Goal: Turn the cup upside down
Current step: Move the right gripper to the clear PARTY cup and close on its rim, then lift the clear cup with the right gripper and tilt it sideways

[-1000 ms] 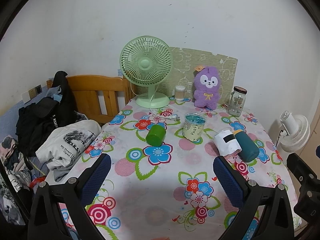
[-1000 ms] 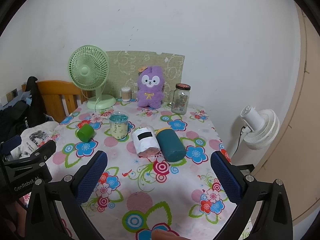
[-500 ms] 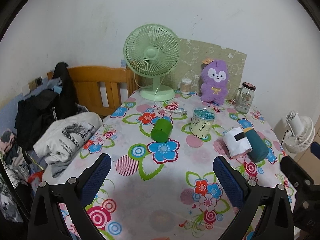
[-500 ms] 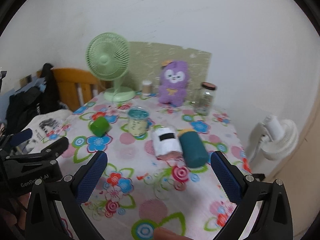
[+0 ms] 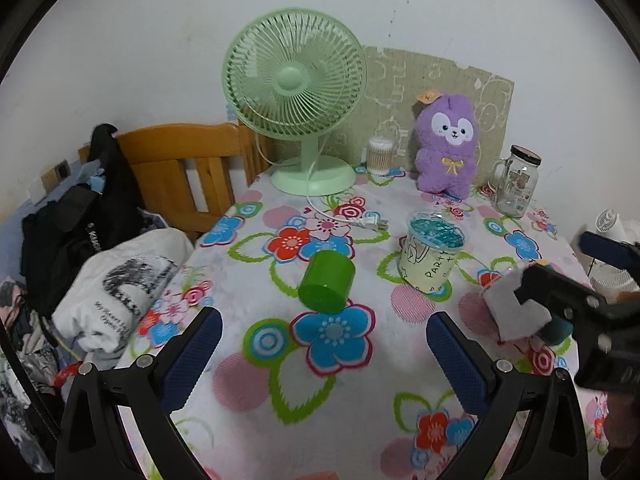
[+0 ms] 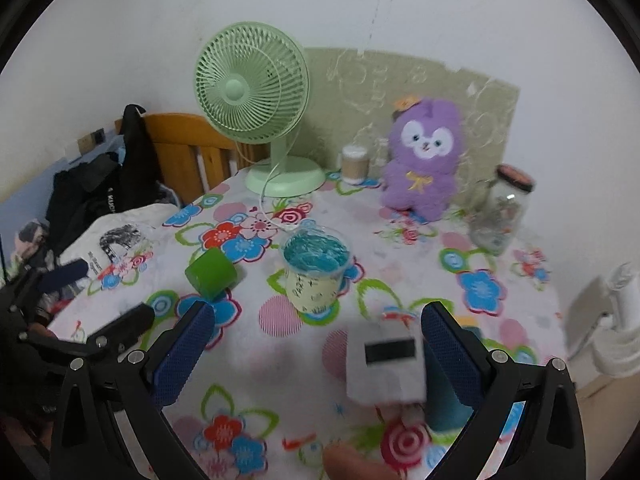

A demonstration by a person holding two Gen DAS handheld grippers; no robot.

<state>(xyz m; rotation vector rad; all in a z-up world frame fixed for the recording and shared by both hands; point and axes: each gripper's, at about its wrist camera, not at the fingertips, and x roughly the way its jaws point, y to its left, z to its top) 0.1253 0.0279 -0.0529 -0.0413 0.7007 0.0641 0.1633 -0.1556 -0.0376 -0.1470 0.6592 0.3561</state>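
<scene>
A green cup [image 5: 327,285] lies on its side on the flowered tablecloth [image 5: 256,384], its base toward me; it also shows in the right wrist view [image 6: 211,274]. My left gripper [image 5: 324,354] is open and empty, just short of the green cup. A cream cup with a blue top [image 5: 432,258] stands upright to its right, seen too in the right wrist view [image 6: 316,270]. My right gripper [image 6: 314,354] is open and empty; a white cup with a black label [image 6: 387,362] lies between its fingers, toward the right one.
A teal bottle [image 6: 444,400] lies behind the right finger. A green fan [image 5: 296,92], purple plush [image 5: 446,144], cotton-swab jar [image 5: 380,156] and glass jar [image 5: 516,184] stand at the back. Clothes [image 5: 116,288] and a wooden chair [image 5: 188,168] are left; a white fan [image 6: 616,332] is right.
Both grippers have moved forward and lower toward the table. The right gripper swung left and now has the white cup between its fingers. The objects have not moved.
</scene>
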